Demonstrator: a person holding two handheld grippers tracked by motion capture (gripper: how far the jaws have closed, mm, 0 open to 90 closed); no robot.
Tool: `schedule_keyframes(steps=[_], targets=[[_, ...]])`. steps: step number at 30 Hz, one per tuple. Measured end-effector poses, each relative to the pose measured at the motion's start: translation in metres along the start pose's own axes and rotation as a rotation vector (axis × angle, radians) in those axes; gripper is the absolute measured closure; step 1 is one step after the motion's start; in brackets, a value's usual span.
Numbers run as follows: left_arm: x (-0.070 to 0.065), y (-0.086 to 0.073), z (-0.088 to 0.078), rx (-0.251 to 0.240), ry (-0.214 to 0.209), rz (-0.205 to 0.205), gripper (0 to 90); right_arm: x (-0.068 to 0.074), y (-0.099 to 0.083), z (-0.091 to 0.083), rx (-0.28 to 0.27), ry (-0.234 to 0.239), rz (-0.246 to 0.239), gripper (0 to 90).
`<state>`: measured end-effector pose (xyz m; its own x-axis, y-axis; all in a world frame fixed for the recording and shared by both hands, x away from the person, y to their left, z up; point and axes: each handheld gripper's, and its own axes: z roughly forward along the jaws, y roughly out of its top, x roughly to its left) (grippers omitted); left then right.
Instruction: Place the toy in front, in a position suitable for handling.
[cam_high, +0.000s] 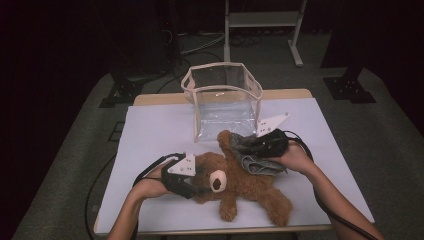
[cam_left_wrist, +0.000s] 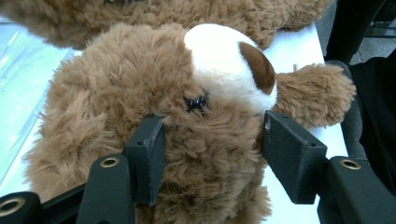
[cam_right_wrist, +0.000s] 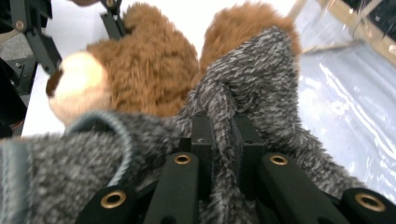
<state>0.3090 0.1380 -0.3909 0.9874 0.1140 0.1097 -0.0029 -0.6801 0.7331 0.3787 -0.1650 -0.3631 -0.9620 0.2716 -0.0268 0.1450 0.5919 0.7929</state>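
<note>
Left fingers (cam_left_wrist: 210, 158) clamp the fluffy teddy's (cam_high: 240, 182) round head; right fingers (cam_right_wrist: 224, 140) pinch its fuzzy grey garment (cam_right_wrist: 252, 84).

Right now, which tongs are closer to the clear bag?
Right. The right tongs pinch the grey sweater just in front of the clear bag. The left tongs grip the teddy bear's head, farther back.

Our two arms are bare, with no sleeves. Each hand has a black gripper: the left gripper (cam_high: 192, 186) and the right gripper (cam_high: 243, 144). Each has a grey three-cornered plate on top, little gold rings on its arms, flat black jaws and a black cable.
</note>
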Motion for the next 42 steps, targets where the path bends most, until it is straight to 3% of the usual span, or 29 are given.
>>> schedule_keyframes(steps=[6,10,18,24,30,35,39,42], targets=[[0.001,-0.003,-0.001,-0.008,-0.007,-0.007,41.1,0.001,0.021,0.019,-0.025,0.009,-0.028,80.7],[0.001,-0.003,-0.002,-0.010,-0.007,-0.005,41.1,0.002,0.016,0.019,0.003,0.022,-0.035,80.8],[0.002,-0.002,-0.002,-0.004,0.003,-0.009,41.2,-0.003,-0.027,-0.030,-0.025,-0.004,0.070,80.8],[0.004,-0.001,-0.001,-0.002,0.012,-0.014,41.5,0.002,-0.052,-0.057,-0.035,-0.036,0.102,80.8],[0.007,0.001,0.000,-0.007,0.029,-0.036,41.3,0.026,-0.031,-0.048,-0.046,0.016,0.010,80.8],[0.012,0.000,-0.002,-0.037,0.045,-0.080,41.3,0.046,-0.004,-0.016,-0.031,0.067,-0.080,80.8],[0.016,-0.002,-0.006,-0.059,0.092,-0.113,41.5,0.054,0.007,0.006,0.009,0.069,-0.134,80.7],[0.016,-0.003,-0.009,-0.071,0.105,-0.111,41.0,0.053,0.004,0.005,0.019,0.059,-0.139,80.8]])
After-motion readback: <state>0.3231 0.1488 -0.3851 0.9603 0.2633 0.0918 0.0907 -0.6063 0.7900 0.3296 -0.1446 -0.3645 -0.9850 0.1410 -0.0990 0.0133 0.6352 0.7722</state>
